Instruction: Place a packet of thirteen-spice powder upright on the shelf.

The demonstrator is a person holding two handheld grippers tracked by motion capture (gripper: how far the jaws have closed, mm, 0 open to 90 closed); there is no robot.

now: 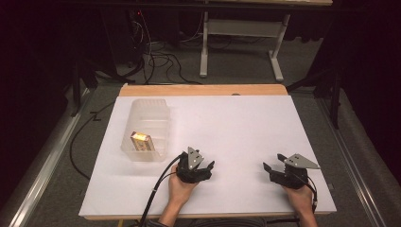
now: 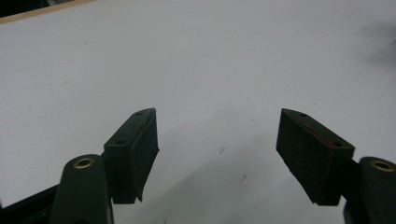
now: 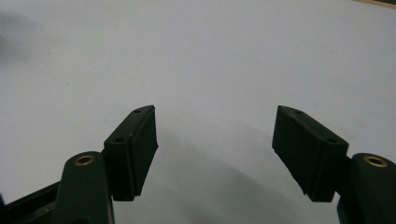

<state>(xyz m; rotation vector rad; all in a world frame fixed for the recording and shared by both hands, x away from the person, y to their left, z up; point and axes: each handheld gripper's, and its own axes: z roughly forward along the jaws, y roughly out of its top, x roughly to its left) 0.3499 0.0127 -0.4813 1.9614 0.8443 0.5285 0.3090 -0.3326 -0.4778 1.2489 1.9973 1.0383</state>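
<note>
A clear plastic bin (image 1: 147,127) sits on the left part of the white table top (image 1: 227,123). Inside it lies a small yellow and brown box (image 1: 142,141), near the bin's front end. My left gripper (image 1: 208,166) rests near the table's front edge, to the right of the bin and apart from it. Its jaws stand wide open over bare white surface, with one fingertip (image 2: 140,135) at the left. My right gripper (image 1: 270,166) sits at the front right, also open, and nothing lies between its fingertips (image 3: 135,135).
A wooden strip (image 1: 203,90) runs along the table's far edge. Beyond it stands a white table frame (image 1: 241,42) with cables on the grey floor. A black cable (image 1: 158,189) trails from my left gripper over the front edge.
</note>
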